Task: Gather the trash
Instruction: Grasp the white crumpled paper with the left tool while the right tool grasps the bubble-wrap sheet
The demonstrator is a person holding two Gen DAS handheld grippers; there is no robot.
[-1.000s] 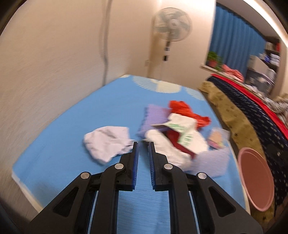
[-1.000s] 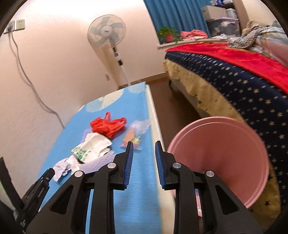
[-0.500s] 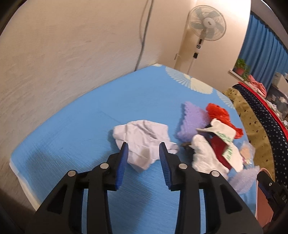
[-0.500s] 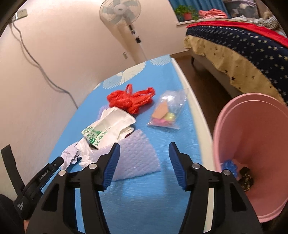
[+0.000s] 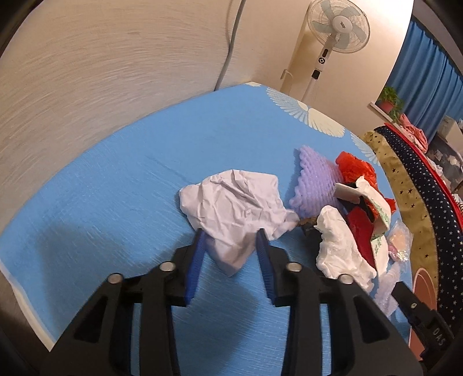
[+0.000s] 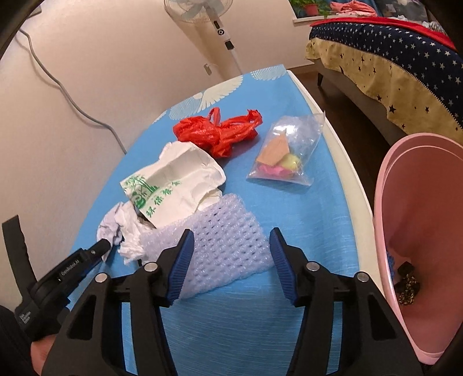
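A crumpled white paper (image 5: pixel 234 202) lies on the blue-covered table (image 5: pixel 101 202). My left gripper (image 5: pixel 230 235) straddles its near end; the jaws are closing, with the pads right at the paper's sides and no squeeze visible. My right gripper (image 6: pixel 231 232) hangs over a pale foam net (image 6: pixel 228 248). Its jaws are closing too, still wide, with the net between them. The left gripper's tip (image 6: pixel 101 247) shows at the lower left of the right wrist view, beside white tissue (image 6: pixel 130 240). A pink bin (image 6: pixel 419 202) stands off the table's right edge with a few scraps inside.
More trash lies further back: a red plastic bag (image 6: pixel 217 131), a green-printed paper bag (image 6: pixel 173 185), a clear bag of coloured bits (image 6: pixel 286 153) and purple foam (image 5: pixel 315 179). A wall runs along the left. A starred bed (image 6: pixel 390 57) and a fan (image 5: pixel 335 26) stand beyond.
Both grippers came down toward the table and went from nearly shut to apart. The left now brackets the crumpled paper, the right the foam net. Both gaps narrowed slightly in the last half second.
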